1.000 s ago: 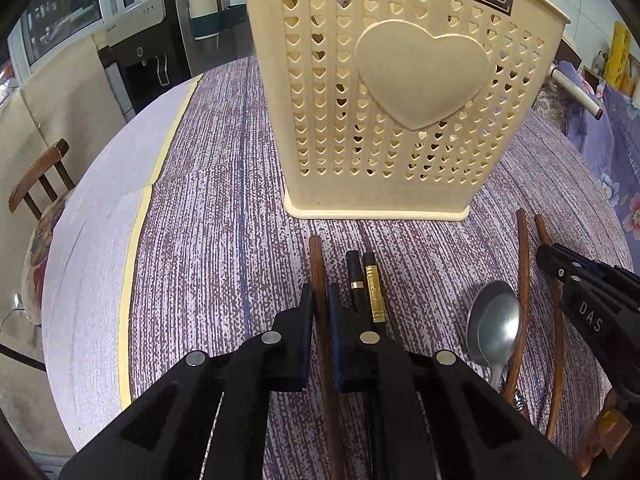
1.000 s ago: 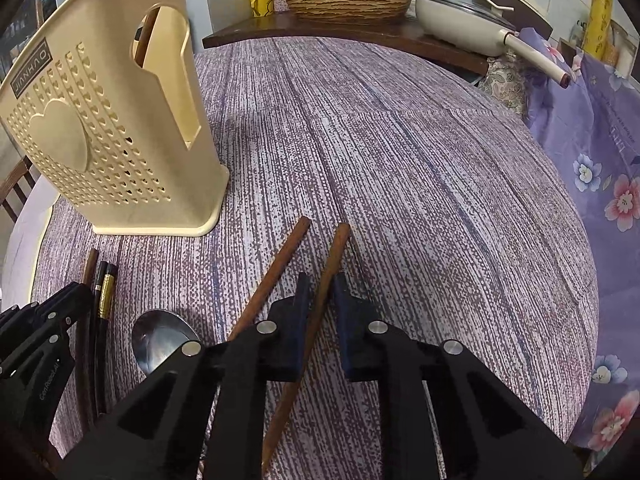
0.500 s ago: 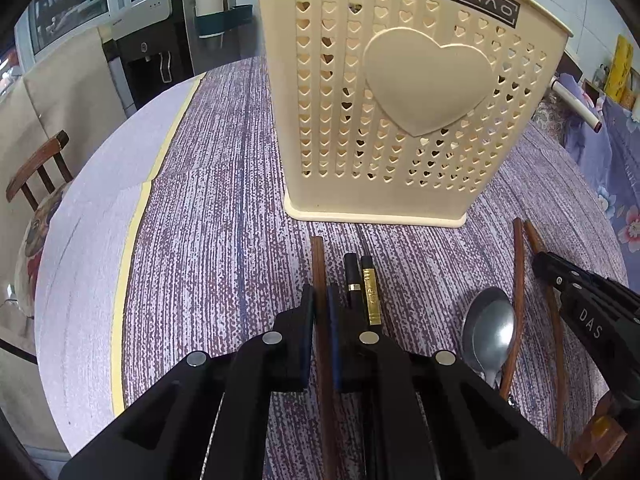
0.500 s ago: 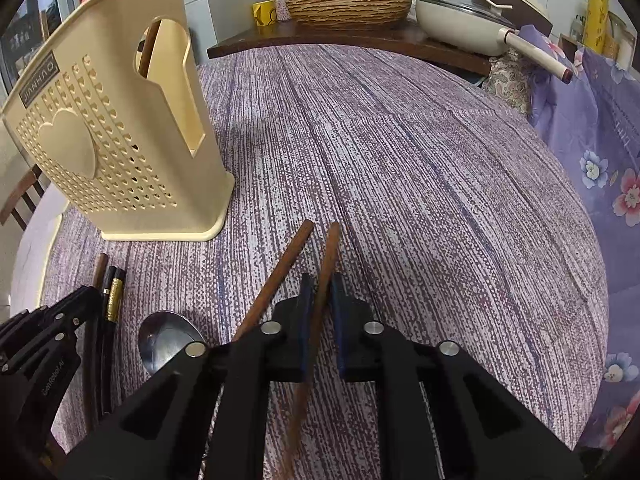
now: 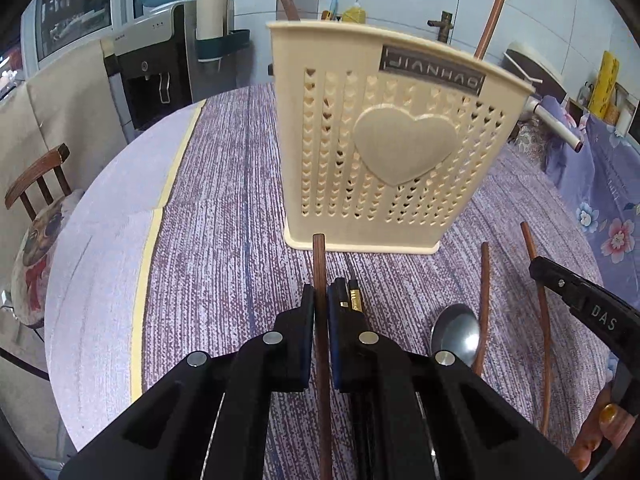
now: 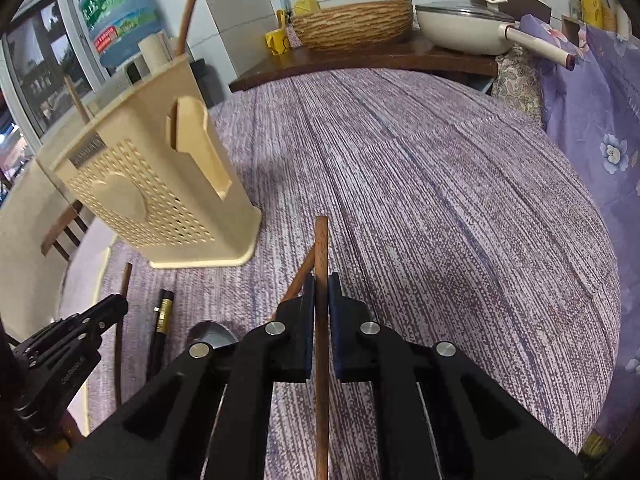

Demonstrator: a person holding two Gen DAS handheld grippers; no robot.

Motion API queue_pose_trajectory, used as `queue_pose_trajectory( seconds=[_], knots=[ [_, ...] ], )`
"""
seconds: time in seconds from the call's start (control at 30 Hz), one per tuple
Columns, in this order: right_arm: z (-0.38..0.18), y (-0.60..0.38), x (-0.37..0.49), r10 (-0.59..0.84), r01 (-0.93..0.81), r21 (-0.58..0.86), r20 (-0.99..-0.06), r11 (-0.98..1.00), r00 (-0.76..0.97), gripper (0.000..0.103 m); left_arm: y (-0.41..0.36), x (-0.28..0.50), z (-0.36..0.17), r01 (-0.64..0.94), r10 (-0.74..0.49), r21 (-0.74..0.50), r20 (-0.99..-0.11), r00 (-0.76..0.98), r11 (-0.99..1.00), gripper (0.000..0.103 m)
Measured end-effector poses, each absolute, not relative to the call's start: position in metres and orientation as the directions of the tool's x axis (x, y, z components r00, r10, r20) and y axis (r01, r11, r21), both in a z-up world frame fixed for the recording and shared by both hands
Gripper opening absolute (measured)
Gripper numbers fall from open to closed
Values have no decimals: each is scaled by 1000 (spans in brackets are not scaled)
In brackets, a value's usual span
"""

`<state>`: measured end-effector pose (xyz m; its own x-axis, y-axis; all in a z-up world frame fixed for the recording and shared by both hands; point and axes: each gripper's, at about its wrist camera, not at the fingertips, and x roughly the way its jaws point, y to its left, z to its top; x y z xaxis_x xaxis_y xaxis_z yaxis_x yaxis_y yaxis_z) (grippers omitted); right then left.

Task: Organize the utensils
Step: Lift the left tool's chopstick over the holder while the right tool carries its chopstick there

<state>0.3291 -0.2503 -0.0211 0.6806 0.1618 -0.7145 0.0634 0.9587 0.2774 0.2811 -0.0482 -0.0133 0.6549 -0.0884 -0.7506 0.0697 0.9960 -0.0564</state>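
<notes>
My left gripper (image 5: 321, 304) is shut on a brown wooden chopstick (image 5: 319, 264) and holds it off the table, tip toward the cream utensil holder (image 5: 384, 148). My right gripper (image 6: 321, 292) is shut on another brown chopstick (image 6: 321, 248), also lifted. The holder also shows in the right wrist view (image 6: 160, 196), with chopsticks standing in it. On the purple tablecloth lie a black-and-gold chopstick pair (image 5: 352, 298), a metal spoon (image 5: 456, 332) and a second brown chopstick (image 5: 484, 300).
A wooden chair (image 5: 36, 176) stands off the table's left edge. A water dispenser (image 5: 152, 80) is behind. A wicker basket (image 6: 352, 24), yellow cup (image 6: 277, 42) and white pan (image 6: 464, 28) sit on a wooden counter beyond the table. Flowered purple cloth (image 6: 592, 128) hangs at the right.
Both grippers have risen from the table, each lifting its brown chopstick. The holder now appears farther and lower in both views.
</notes>
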Motion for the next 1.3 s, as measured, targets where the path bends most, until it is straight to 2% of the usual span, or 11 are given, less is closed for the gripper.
queue_pose_trajectory(
  seconds=[0.3, 0.5, 1.3],
  knots=[
    [28, -266, 296, 284, -41, 381, -608, 924, 741, 8, -35, 257, 31, 90, -145, -117, -665, 733, 989, 8],
    [58, -274, 272, 327, -101, 399, -551, 911, 768, 8, -25, 241, 61, 107, -172, -142, -592, 787, 984, 8],
    [132, -250, 251, 379, -240, 328, -474, 914, 795, 8, -9, 219, 114, 173, -225, -150, -500, 836, 973, 8]
  ],
)
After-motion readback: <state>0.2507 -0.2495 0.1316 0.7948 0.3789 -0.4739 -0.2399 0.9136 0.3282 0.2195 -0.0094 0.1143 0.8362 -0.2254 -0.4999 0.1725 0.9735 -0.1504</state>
